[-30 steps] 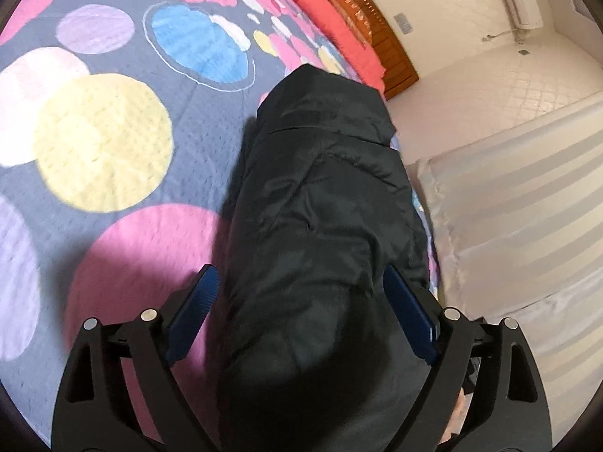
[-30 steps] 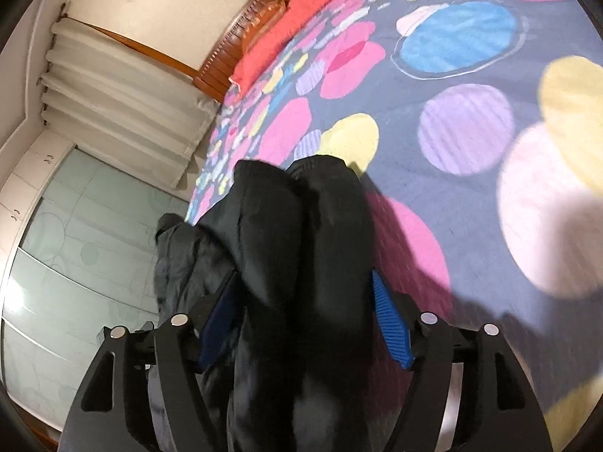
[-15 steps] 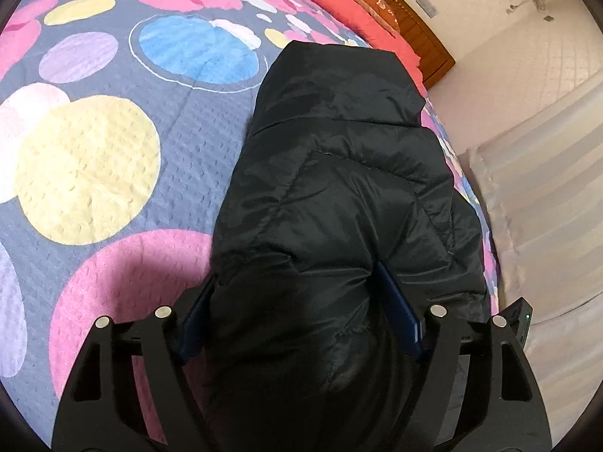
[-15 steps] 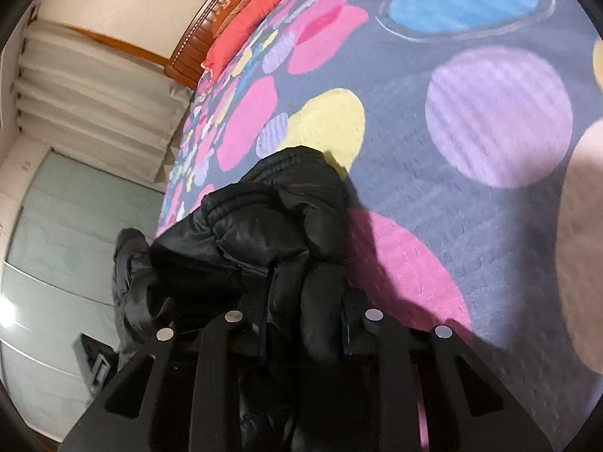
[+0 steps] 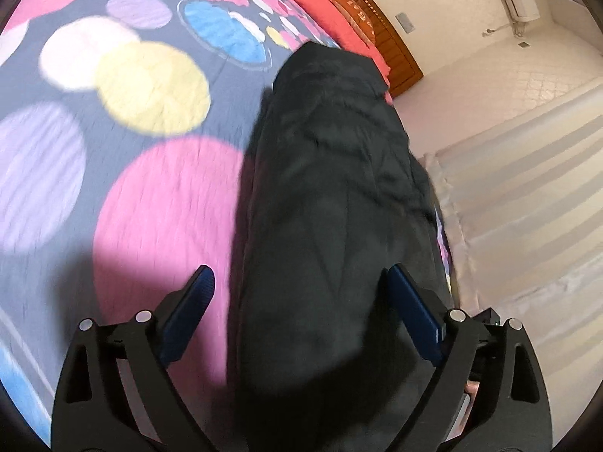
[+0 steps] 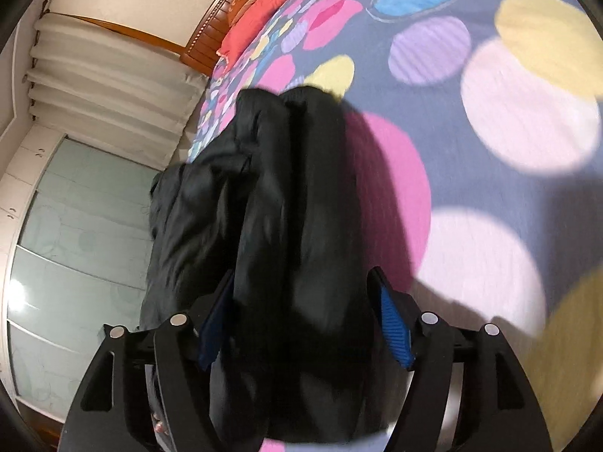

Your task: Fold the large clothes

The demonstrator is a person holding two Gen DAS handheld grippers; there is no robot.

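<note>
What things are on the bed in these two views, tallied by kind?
Black padded jacket: 1
Red pillow: 1
Orange cushion at the headboard: 1
Tongs: 2, left and right, both spread around the jacket
Total: 5

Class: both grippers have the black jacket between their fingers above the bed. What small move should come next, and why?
Probably close both grippers. The left gripper and right gripper stand open around the bunched jacket, so neither has a firm hold above the bedspread.
</note>
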